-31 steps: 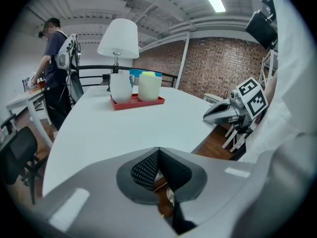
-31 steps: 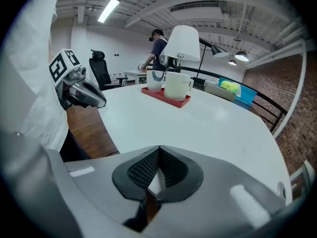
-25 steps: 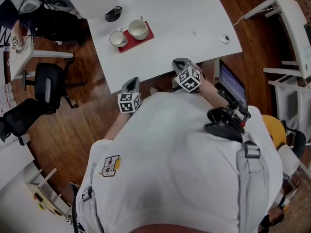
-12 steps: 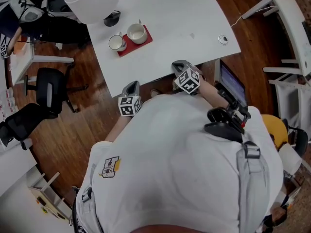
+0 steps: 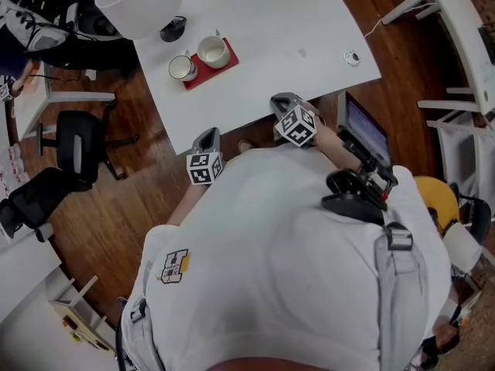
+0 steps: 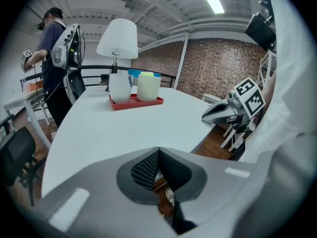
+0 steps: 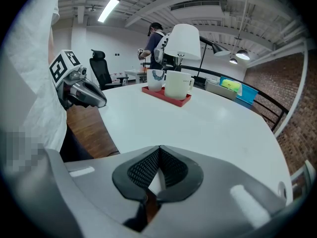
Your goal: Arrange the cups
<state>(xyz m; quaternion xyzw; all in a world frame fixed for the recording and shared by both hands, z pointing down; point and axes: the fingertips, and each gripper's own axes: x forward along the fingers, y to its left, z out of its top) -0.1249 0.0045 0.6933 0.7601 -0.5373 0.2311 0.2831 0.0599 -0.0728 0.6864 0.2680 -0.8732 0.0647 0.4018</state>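
Two white cups [image 5: 213, 51] stand on red tray [image 5: 203, 74]; left hand-held gripper [image 6: 158, 149] and right hand-held gripper [image 7: 158, 148] closed, empty.

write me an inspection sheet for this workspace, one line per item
surface: white table, mostly bare
job's things: white cup and cream cup, upright on a red tray near the far left corner
clutter: lamp, small dark object, small round item by the right edge
grippers: left gripper and right gripper both shut, empty, at the near edge, well apart from the cups
cables: thin white cable leaving the table's right corner
surroundings: wood floor, black chair, laptop screen, another person beyond the table
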